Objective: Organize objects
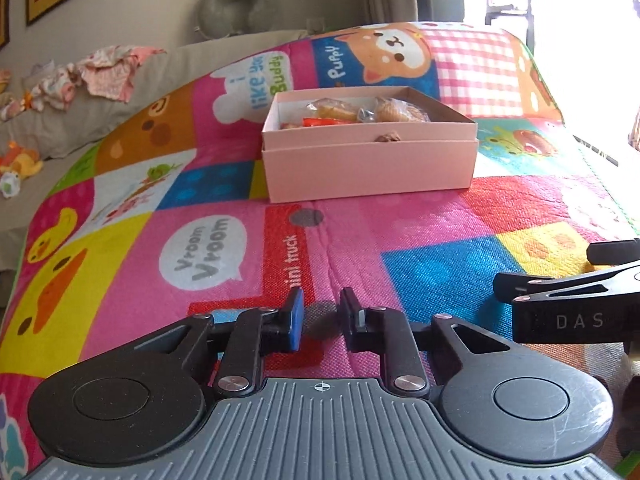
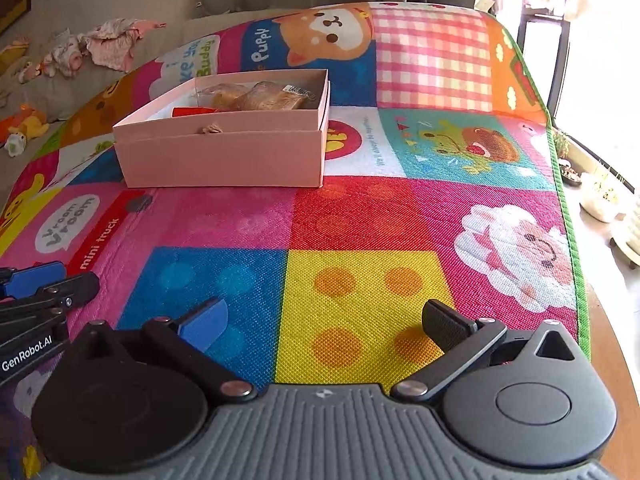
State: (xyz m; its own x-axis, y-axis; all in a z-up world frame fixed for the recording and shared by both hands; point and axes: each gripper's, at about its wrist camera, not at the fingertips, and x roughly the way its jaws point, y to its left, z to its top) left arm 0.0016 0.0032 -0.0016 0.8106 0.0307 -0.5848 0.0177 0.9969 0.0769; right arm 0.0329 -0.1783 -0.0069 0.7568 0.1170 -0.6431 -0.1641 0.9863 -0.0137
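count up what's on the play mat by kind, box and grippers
pink box: 1
grippers over the mat: 2, the left gripper nearly closed with nothing between its fingers, the right gripper wide open
total: 3

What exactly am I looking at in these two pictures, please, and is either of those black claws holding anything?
These are two handheld two-finger grippers, each with a camera looking forward along its fingers. One picture comes from the left gripper, whose jaws stand close together with nothing between them. The other comes from the right gripper, jaws wide open and empty; each gripper also shows at the edge of the other's view. Both hover over a colourful cartoon play mat. On it sits an open pale pink cardboard box holding wrapped snacks. Behind, crumpled cloths and small toys lie on a grey surface.
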